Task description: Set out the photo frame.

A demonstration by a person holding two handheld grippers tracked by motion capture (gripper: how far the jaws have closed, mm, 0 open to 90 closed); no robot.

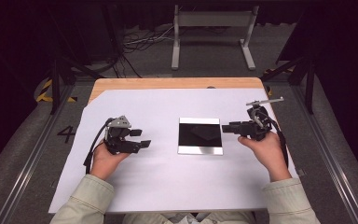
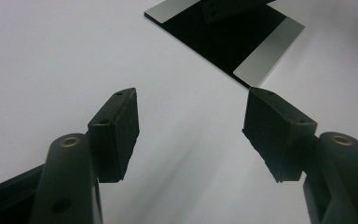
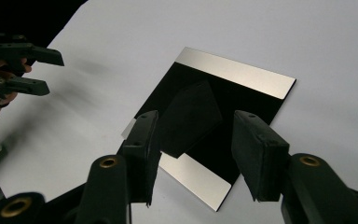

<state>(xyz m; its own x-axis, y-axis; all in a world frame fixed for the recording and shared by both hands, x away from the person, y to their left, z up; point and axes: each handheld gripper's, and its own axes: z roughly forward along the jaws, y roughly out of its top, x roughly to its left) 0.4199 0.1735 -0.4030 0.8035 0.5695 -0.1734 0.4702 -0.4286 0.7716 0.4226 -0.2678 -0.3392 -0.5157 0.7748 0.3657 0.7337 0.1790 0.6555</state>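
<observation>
On a white-covered table [image 1: 121, 186], a black card [image 3: 189, 119] lying on a mirror tile [image 3: 256, 77] is best approached low between the right gripper's [image 3: 193, 156] parted fingers [image 3: 256, 149], while the left gripper [image 2: 191, 135] is held with fingers apart

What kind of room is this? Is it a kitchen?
Probably not a kitchen: it looks like a lab or recording room. A table covered with a white sheet, loose cables on the grey floor and a metal stand behind suggest it.

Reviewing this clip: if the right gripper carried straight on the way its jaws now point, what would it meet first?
Probably the flat square plate with a black middle and silver edge strips, lying on the white sheet. The right gripper, jaws open with nothing between them, points right at it; how much gap remains is unclear.
</observation>
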